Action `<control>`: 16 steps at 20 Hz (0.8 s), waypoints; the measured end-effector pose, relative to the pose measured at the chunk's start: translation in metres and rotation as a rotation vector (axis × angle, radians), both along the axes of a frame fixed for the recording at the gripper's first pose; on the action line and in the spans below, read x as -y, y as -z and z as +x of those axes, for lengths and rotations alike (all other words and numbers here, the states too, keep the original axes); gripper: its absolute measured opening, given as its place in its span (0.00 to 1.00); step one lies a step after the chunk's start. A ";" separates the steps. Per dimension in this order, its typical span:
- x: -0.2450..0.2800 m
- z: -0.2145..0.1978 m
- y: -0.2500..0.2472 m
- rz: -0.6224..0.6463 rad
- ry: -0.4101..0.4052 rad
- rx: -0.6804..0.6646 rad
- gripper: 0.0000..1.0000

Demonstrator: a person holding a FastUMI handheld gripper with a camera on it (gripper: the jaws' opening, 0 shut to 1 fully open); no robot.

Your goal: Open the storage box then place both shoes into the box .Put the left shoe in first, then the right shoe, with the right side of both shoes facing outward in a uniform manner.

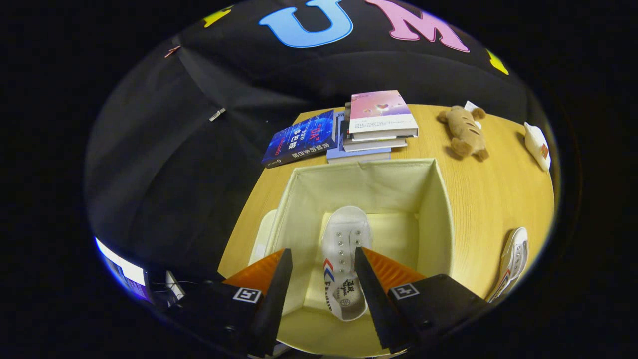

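**A:** What is in the middle of the frame?

**B:** An open cream storage box (438, 209) on a pale wooden table (493, 199), seen from above. One white shoe (344, 249) lies on the floor of the box, sole down, lace holes up. Its long axis runs from the bottom of the frame toward the top, toe at the upper end, heel nearest the camera.

**A:** And the gripper?

**B:** The gripper (323, 271) sits at the bottom centre, above the near rim of the box. Its fingers are spread apart, one either side of the shoe's heel, and do not appear to press on it. My judgement: the shoe has been set down and let go, with the fingers left wide so they can lift clear without dragging it.

**A:** Where is the other shoe?

**B:** The second white shoe (513, 262) rests on the table at the lower right, outside the box, well apart from it. It lies roughly the same way, slightly slanted. It looks like the one yet to be fetched.

**A:** Why is the first shoe placed there?

**B:** It sits slightly left of the box's middle, leaving bare floor on its right, likely room for its partner.

**A:** Anything else?

**B:** A stack of books (374, 129) at upper centre behind the box, a brown plush toy (466, 132) at upper right.
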State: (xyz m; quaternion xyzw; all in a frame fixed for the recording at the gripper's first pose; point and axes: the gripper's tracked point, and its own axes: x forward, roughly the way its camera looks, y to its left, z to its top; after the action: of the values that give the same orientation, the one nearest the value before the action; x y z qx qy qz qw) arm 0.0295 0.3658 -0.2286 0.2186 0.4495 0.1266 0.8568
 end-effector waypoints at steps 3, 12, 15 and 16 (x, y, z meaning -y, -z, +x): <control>0.015 -0.002 -0.012 0.000 0.004 0.041 0.91; 0.148 -0.042 -0.061 -0.121 0.032 0.269 0.95; 0.215 -0.067 -0.050 -0.241 0.071 0.262 0.95; 0.239 -0.077 -0.042 -0.282 0.086 0.246 0.95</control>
State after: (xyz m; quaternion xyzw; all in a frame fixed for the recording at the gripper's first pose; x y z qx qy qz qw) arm -0.0470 0.1272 -0.1862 0.0981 0.3449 0.0514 0.9321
